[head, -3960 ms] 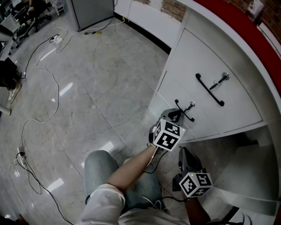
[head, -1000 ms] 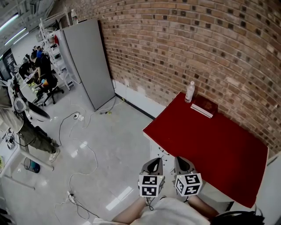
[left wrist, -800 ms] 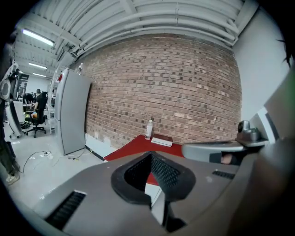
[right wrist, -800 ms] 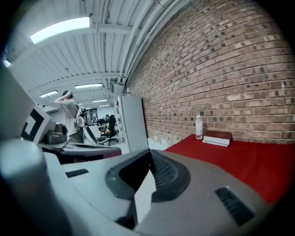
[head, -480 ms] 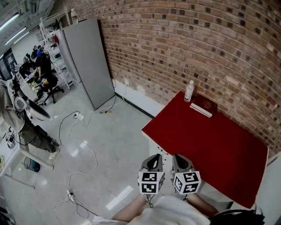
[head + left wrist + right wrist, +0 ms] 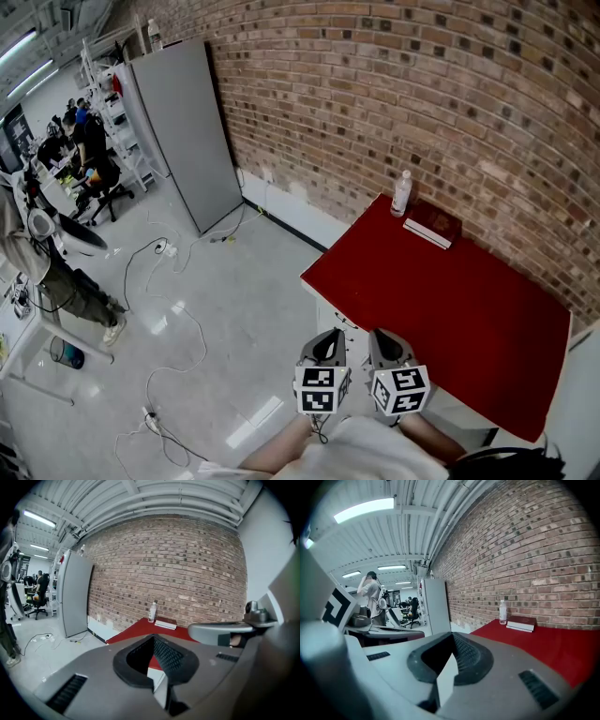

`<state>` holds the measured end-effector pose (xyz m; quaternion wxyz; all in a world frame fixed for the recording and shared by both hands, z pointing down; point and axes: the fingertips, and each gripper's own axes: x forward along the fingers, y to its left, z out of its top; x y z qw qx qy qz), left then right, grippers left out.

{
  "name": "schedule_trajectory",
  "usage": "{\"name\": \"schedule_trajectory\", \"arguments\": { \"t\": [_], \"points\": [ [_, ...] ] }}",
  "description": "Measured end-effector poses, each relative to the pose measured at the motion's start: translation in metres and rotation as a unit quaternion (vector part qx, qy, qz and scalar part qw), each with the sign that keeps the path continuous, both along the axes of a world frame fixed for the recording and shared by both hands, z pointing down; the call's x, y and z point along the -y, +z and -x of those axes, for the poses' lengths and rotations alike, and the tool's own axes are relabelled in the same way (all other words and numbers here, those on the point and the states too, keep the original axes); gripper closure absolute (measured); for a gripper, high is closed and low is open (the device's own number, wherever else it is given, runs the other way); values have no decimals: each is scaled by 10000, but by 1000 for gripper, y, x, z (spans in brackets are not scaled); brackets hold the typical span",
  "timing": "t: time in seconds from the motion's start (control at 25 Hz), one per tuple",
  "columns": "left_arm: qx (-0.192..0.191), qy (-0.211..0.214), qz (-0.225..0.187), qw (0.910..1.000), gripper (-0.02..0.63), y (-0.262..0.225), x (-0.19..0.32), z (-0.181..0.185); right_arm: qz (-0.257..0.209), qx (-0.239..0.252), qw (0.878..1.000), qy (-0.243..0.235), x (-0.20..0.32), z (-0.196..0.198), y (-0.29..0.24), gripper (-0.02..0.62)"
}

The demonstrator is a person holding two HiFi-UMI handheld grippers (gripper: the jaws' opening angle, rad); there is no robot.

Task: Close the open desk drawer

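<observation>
Drawer: not visible in any view. Of the bench [image 6: 450, 300], only the red top shows, plus a thin white strip of its front [image 6: 327, 317] under the near corner. The overhanging top and both claws cover the rest of the front, so I cannot tell whether the drawer is open or closed.

Left claw [image 6: 328, 343]: in the left gripper view, the left claw [image 6: 153, 638] has its jaws pressed together at the tips, with nothing between them. It is held in the air, short of the bench's near corner.

Right claw [image 6: 387, 341]: in the right gripper view, the right claw [image 6: 451, 638] also has its jaws pressed together and holds nothing. It sits just beside the left claw at the same height, both pointing toward the bench. The marker cubes [image 6: 321, 391] face up toward the head camera.

Bench top: a clear bottle [image 6: 401, 193] stands upright at the far edge against the brick wall [image 6: 422, 94]. A dark red book [image 6: 433, 228] lies flat just beside it.

Surroundings: a tall grey cabinet [image 6: 183, 131] stands against the wall, left of the bench and well apart from it. Cables [image 6: 178, 319] trail across the pale floor [image 6: 234, 281]. People are at workstations [image 6: 89, 150] at the far left.
</observation>
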<state>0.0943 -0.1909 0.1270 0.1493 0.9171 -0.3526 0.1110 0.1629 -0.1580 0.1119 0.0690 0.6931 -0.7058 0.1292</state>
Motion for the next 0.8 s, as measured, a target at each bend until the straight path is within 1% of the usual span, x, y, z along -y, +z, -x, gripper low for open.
{"name": "schedule_trajectory", "arguments": {
  "t": [0.52,0.8],
  "points": [
    [75,63,-69,9999,598,-2,8,10,-32,-7,9998,212,6,1,-4,597],
    [30,139,-62,9999,598,-4,5,7,-62,39,9994,337,5,-1,-3,597]
  ]
}}
